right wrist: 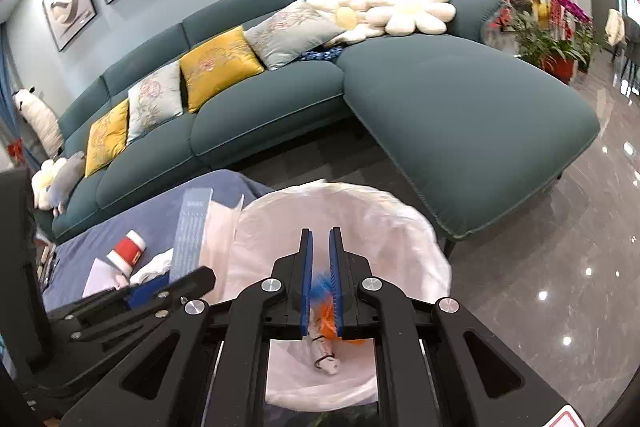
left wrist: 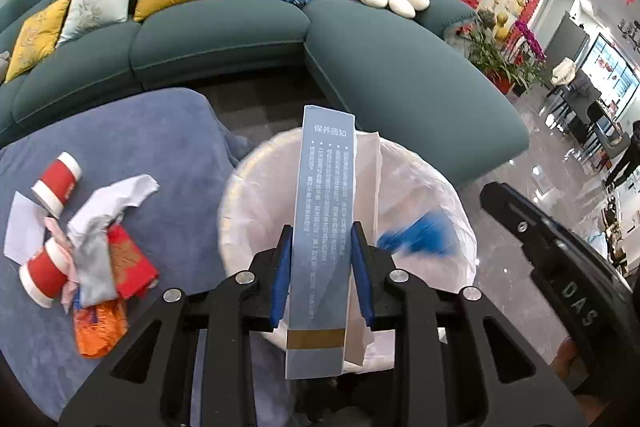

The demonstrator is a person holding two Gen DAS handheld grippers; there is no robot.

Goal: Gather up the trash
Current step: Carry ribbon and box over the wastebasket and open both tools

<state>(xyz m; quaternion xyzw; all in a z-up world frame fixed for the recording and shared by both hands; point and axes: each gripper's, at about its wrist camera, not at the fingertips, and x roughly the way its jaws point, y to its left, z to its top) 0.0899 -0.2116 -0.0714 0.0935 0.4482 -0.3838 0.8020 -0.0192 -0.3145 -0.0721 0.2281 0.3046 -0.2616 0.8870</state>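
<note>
Left claw [left wrist: 322,267] gripping grey box [left wrist: 322,227], long axis pointing away; right claw [right wrist: 320,267] clenched on orange wrapper [right wrist: 326,315]

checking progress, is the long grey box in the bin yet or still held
Still held: the left gripper clamps the grey box above the lined bin.

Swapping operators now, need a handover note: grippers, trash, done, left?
Left gripper: shut on a long grey-blue carton, held over the lined bin.
Right gripper: shut on a blue-orange wrapper, also above the bin.
Done: both pieces lifted; neither dropped yet.
Left: release both, then clear the blue-covered table: two red paper cups, crumpled paper, red packet, orange wrapper.
</note>
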